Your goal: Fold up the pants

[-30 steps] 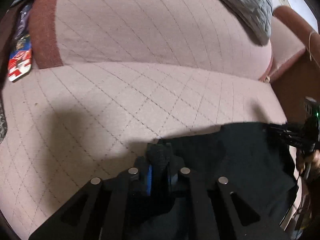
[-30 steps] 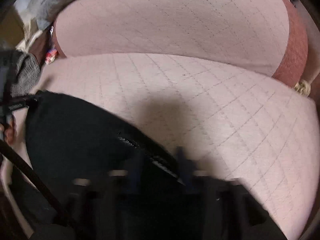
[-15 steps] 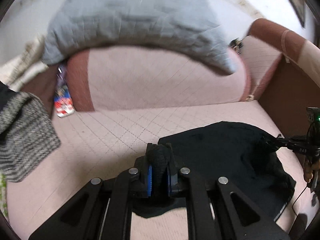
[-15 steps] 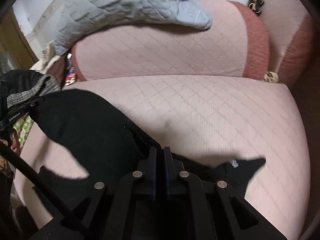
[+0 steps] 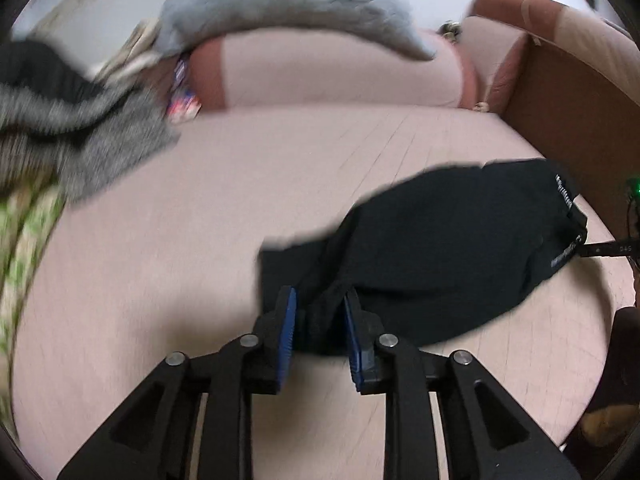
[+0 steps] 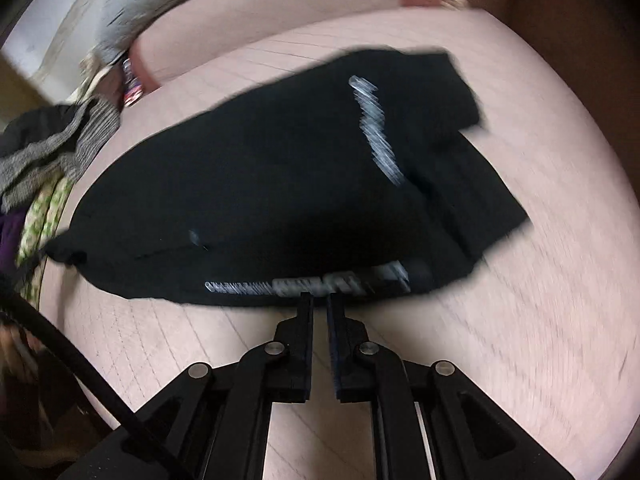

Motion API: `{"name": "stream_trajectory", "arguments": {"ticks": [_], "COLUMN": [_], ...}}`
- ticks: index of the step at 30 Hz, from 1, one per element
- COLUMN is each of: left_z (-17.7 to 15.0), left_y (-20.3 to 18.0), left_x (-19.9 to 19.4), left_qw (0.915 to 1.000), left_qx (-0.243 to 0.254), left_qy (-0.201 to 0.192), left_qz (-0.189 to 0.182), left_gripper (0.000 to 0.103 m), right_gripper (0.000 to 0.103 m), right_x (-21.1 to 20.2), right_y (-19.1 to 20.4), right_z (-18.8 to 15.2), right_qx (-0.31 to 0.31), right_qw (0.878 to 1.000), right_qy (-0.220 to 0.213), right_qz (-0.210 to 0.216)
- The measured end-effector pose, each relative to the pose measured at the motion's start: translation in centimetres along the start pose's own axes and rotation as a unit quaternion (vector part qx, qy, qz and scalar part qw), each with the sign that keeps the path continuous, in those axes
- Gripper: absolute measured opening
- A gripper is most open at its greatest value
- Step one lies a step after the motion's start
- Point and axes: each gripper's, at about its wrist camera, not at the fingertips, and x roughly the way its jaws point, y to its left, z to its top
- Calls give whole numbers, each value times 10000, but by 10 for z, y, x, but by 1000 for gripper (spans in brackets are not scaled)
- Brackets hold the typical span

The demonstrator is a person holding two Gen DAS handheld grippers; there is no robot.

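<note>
On the pink sofa (image 6: pixel 520 340), black pants (image 6: pixel 260 184) lie folded (left gripper (image 5: pixel 318 320) parted, right gripper (image 6: pixel 319 304) nearly closed, empty).

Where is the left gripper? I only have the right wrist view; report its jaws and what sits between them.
Observer: The left gripper has its jaws apart; a bunched fold of the black fabric pants lies between its blue pads.
Operator: Now find my gripper in the left wrist view.
Observer: The right gripper shows at the far right, its tip at the pants' white-lettered edge.
Operator: Report any indicator on it.
Observer: A small green light glows above it.
</note>
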Motion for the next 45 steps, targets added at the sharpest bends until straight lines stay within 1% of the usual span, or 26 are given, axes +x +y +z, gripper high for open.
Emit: {"name": "stream_trajectory", "arguments": {"ticks": [2, 4, 7, 9, 10, 13, 14, 15, 16, 17, 19, 22, 23, 24, 25, 26, 27, 29, 31, 33, 35, 37, 38, 40, 41, 45], "left_z": [-10, -14, -12, -4, 1, 6, 6, 5, 5, 2, -5, -9, -11, -14, -14, -19, -22, -27, -32, -38, -43, -45, -42, -42, -45, -48], "left_y": [16, 35, 56, 61, 60, 44, 33, 26, 21, 11, 1, 1, 5, 12, 22, 32, 40, 55, 71, 84, 99, 112, 116, 122, 125, 136], "left_x": [-9, -20, -21, -8, 5, 41, 55, 59, 60, 58, 50, 42, 39, 36, 33, 31, 29, 23, 18, 15, 13, 10, 9, 4, 1, -1], "left_qw": [9988, 9943, 9809, 9695, 9638, 9533, 9508, 9513, 9525, 9545, 9586, 9604, 9611, 9598, 9572, 9508, 9465, 9402, 9395, 9416, 9397, 9311, 9278, 9227, 9204, 9064], "left_qx": [-464, -1031, -1834, -2205, -2340, -2551, -2522, -2457, -2340, -2133, -1867, -1823, -1892, -2036, -2155, -2403, -2510, -2669, -2807, -2947, -3105, -3356, -3437, -3561, -3622, -3952], "left_qy": [23, -77, -139, -100, 11, 488, 690, 693, 625, 487, 323, 455, 420, 409, 411, 405, 386, 355, 246, 203, 195, 92, 30, -105, -165, -313], "left_qz": [-122, -259, -635, -1064, -1274, -1543, -1661, -1730, -1844, -2025, -2127, -2056, -1966, -1886, -1885, -1912, -1991, -2084, -1946, -1619, -1420, -1425, -1452, -1474, -1460, -1460], "left_gripper": [35, 38, 45, 52, 55, 56, 53, 26, 12, 9, 9, 9, 13, 24, 29, 32, 32, 32, 32, 32, 32, 32, 32, 33, 35, 37], "right_gripper": [20, 33, 34, 35, 38, 39, 39, 39, 39, 39, 39, 43, 44, 45, 45, 45, 45, 45, 45, 45, 45, 44, 40, 12, 8, 8], "right_x": [-12, -26, -41, -43, -42, -34, -29, -25, -20, -15, -10, 5, 17, 26, 35, 51, 63, 92, 115, 130, 142, 149, 152, 149, 142, 120], "right_y": [-10, -13, 2, 22, 33, 70, 83, 99, 112, 135, 166, 234, 263, 286, 307, 335, 353, 387, 412, 423, 430, 431, 431, 429, 428, 432], "right_z": [-7, -11, -8, -2, 1, 14, 16, 19, 22, 27, 35, 53, 57, 62, 65, 69, 70, 67, 61, 50, 34, 18, 9, 5, 8, 26], "right_qx": [287, 424, 269, 106, 9, -218, -273, -326, -387, -499, -617, -1034, -1214, -1343, -1460, -1625, -1713, -1930, -2210, -2447, -2715, -2933, -3105, -3044, -2920, -2515], "right_qw": [9994, 9983, 9977, 9976, 9976, 9971, 9967, 9964, 9961, 9953, 9930, 9856, 9818, 9790, 9767, 9729, 9701, 9649, 9609, 9578, 9512, 9466, 9424, 9459, 9505, 9639], "right_qy": [-155, -374, -584, -599, -591, -512, -474, -434, -389, -337, -350, -180, -57, 44, 139, 315, 474, 830, 1056, 1209, 1349, 1321, 1246, 1126, 1059, 685], "right_qz": [117, 172, 213, 316, 357, 524, 597, 652, 697, 758, 948, 1326, 1461, 1533, 1566, 1617, 1652, 1574, 1292, 903, 574, 217, 28, 23, 99, 540]}}
